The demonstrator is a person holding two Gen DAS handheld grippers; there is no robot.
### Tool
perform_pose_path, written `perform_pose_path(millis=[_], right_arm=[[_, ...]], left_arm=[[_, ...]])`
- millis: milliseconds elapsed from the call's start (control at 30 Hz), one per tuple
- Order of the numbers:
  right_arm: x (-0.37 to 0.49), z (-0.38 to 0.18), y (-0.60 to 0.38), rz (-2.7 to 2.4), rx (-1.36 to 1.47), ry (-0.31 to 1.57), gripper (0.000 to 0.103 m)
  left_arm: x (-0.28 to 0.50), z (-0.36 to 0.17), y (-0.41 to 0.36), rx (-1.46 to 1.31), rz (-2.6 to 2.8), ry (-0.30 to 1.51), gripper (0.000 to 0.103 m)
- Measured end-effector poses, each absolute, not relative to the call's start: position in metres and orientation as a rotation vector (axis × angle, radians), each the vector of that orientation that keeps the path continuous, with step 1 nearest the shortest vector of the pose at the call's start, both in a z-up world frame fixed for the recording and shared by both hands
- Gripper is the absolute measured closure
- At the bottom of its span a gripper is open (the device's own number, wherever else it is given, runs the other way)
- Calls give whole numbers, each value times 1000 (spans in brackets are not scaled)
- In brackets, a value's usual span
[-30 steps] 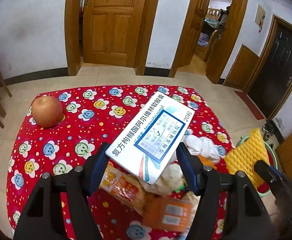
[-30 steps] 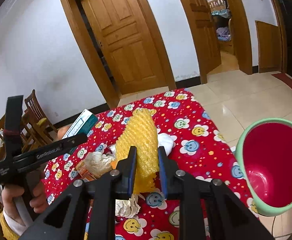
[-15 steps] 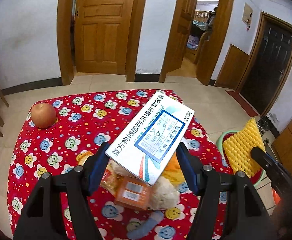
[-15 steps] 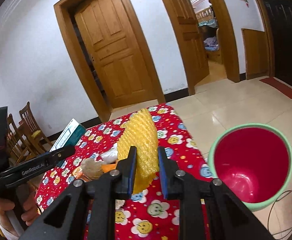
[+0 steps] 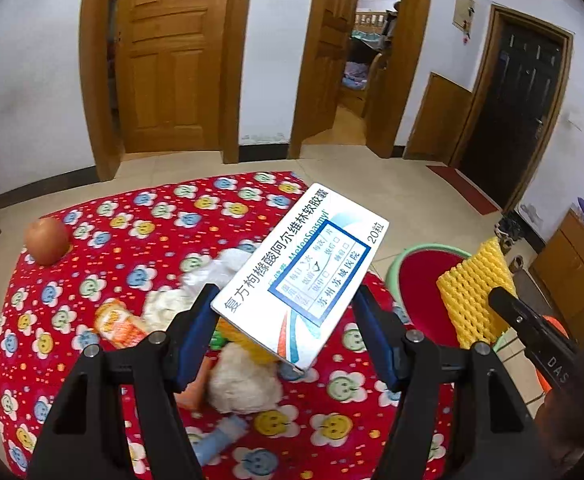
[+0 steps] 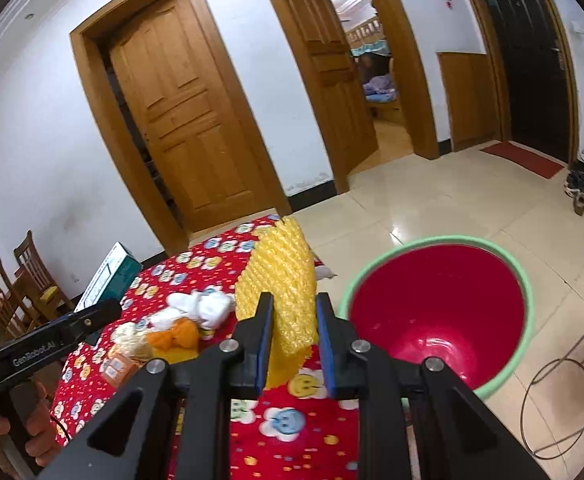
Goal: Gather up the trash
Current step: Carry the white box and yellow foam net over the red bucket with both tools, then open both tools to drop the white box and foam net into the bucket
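The left gripper [image 5: 288, 316] has its jaws clamped on a white medicine box [image 5: 302, 276], which sits tilted between the 2 blue pads [image 5: 196, 332] above the table. The box hides part of the litter behind it. The right gripper [image 6: 292, 326] has its jaws pinched tight on a yellow foam net [image 6: 278, 280], held upright; the net's lower end hangs between the fingers and covers part of the cloth.

On the red flowered tablecloth [image 5: 132, 240] beneath the left gripper lies a heap of trash: crumpled white tissue [image 5: 244, 380], an orange snack wrapper [image 5: 120, 326], a small blue piece [image 5: 220, 434] blurred and hard to name, and more scraps half hidden by the box and fingers. An apple [image 5: 46, 240] sits apart near the cloth's far left edge.

The green bin [image 6: 528, 292], red inside, stands on the tiled floor just beside the table's right edge. Its visible inside shows nothing in it, though the near wall is cut off by the right gripper's fingers. In the left wrist view only part of its rim [image 5: 408, 256] shows behind the foam net and box.

A hand [image 6: 32, 432] grips the left tool's handle at the lower left of the right wrist view, partly out of frame.
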State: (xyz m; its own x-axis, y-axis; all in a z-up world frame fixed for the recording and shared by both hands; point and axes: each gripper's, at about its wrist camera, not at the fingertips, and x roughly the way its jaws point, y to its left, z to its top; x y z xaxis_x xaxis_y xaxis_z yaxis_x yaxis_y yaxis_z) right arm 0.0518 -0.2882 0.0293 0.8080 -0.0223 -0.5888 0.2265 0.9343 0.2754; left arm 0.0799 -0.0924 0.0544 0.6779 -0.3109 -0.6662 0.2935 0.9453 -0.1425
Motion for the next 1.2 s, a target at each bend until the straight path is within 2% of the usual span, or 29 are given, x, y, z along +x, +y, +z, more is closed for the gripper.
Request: perform_pose_path(millis=[700,1200], right_arm=[[40,-12,-378,-311,434,687,79],[46,-36,-409,-361,482,743,78]], left_arm=[[96,16,-205,75,-475,847,35],[112,-10,-251,123,-514,900,35]])
